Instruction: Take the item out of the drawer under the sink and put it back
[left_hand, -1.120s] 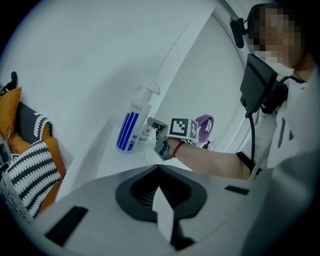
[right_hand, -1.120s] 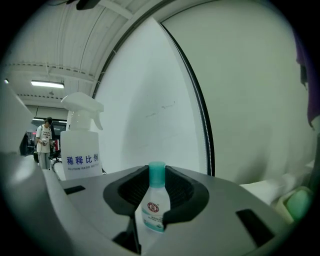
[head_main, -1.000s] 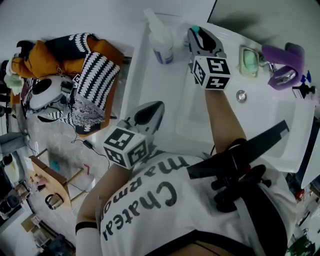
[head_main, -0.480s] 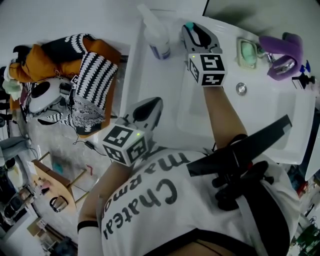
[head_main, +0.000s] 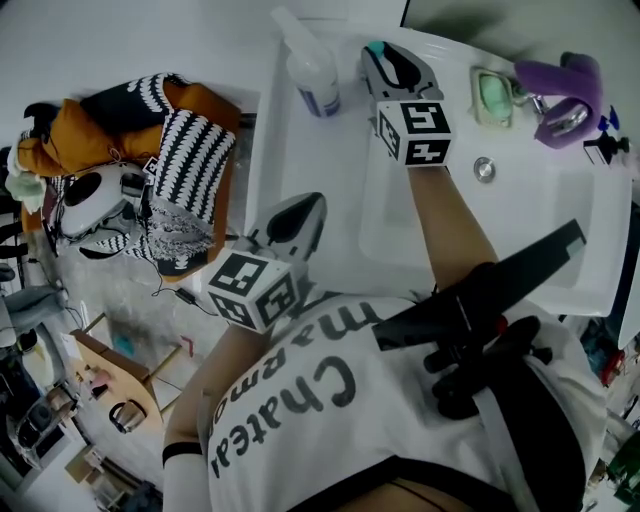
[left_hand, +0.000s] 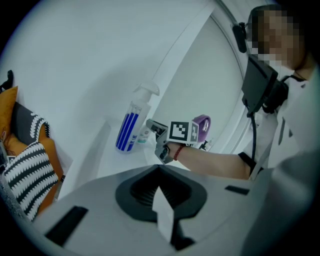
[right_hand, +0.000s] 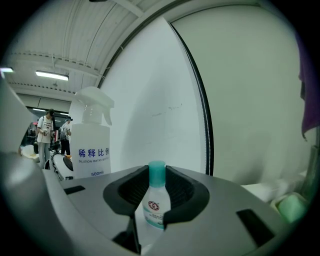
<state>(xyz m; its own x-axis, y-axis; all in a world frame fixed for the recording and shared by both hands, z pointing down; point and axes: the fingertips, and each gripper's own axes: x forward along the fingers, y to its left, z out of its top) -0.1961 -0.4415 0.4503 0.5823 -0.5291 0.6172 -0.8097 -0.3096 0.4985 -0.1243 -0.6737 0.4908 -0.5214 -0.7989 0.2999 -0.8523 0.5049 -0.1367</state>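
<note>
One risk: small bottle (right_hand: 154, 202) slipping; right gripper (head_main: 392, 65) jaws are pinching its slick body; left gripper (head_main: 295, 222) jaws are sitting closed, empty.

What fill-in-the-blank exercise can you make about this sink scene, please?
1. The right tool holds the small bottle ___, with its cap on top.
2. In the head view, the spray bottle stands to the ___ of the right tool.
3. The soap on the sink is ___.
Missing words: upright; left; green.
</note>
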